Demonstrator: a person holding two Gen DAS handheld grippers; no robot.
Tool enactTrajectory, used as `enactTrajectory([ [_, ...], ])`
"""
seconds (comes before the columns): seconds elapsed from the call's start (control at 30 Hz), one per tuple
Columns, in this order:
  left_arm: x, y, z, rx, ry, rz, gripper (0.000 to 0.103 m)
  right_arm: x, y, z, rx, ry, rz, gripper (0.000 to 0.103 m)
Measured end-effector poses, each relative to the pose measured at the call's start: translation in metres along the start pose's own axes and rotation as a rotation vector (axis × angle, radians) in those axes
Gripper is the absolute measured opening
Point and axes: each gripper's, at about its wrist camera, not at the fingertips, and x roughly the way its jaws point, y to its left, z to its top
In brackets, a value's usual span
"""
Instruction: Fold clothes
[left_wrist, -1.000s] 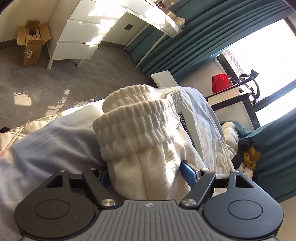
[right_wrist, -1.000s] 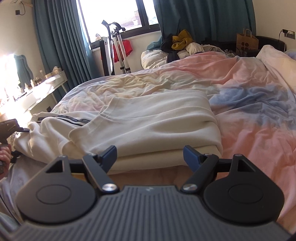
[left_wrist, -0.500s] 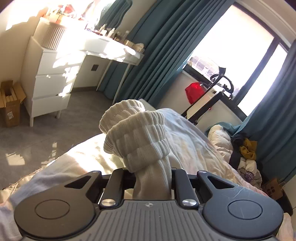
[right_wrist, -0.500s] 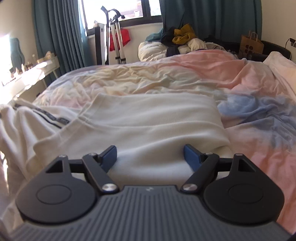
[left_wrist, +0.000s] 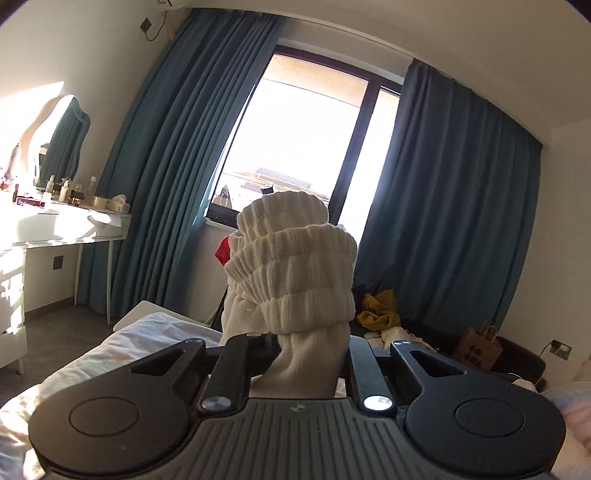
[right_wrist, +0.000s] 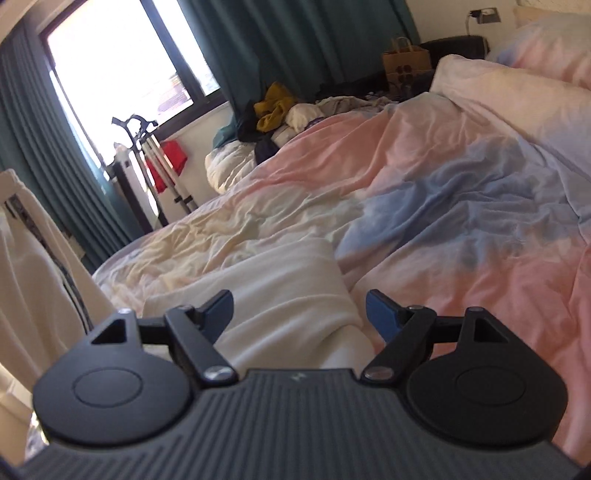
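The left claw (left_wrist: 308, 363) is pinching the cream garment's ribbed cuff (left_wrist: 295, 273); its jaws are closing, the last little bit, with the knit bunched tight between them. The cuff is standing up in front of the camera, raised off the bed (right_wrist: 424, 206) against the window (left_wrist: 306, 147) and curtains (left_wrist: 443, 206). In the right wrist view the lifted part of the same garment (right_wrist: 37, 280) is hanging at the left edge, its dark striped trim showing, while the rest is lying as a folded slab (right_wrist: 295, 295) on the bed.

The right claw (right_wrist: 299, 312) is standing wide, holding nothing. It is hovering just over the slab's near edge, with cloth showing between its blue pads (right_wrist: 380, 314), though I cannot tell whether they are touching it.

The step in hand appears to be carrying the sleeve or leg end up and over, to lay it across the folded body. The next move probably calls for the left claw to be swinging the cuff over the slab and lowering it flat before letting go. The right claw would likely be pinning or gripping the slab's edge, so the layers are not sliding on the rumpled bedding.
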Motion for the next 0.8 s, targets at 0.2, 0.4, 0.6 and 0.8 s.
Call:
enactTrajectory([
  [0.2, 0.018, -0.11, -0.045, 0.112, 0.001, -0.057, 0.014, -0.041, -0.054, 0.025, 0.196, -0.233, -0.112, 0.083],
  [0.4, 0.023, -0.196, -0.149, 0.335, 0.094, -0.144, 0.014, -0.038, -0.095, 0.036, 0.335, -0.228, -0.092, 0.083],
  [0.6, 0.029, -0.248, -0.263, 0.584, 0.239, -0.201, 0.014, -0.031, -0.103, 0.038, 0.325, -0.199, -0.054, 0.083],
  [0.8, 0.017, -0.226, -0.283, 0.632, 0.267, -0.259, 0.02, -0.01, -0.092, 0.038, 0.284, -0.074, 0.063, 0.083],
])
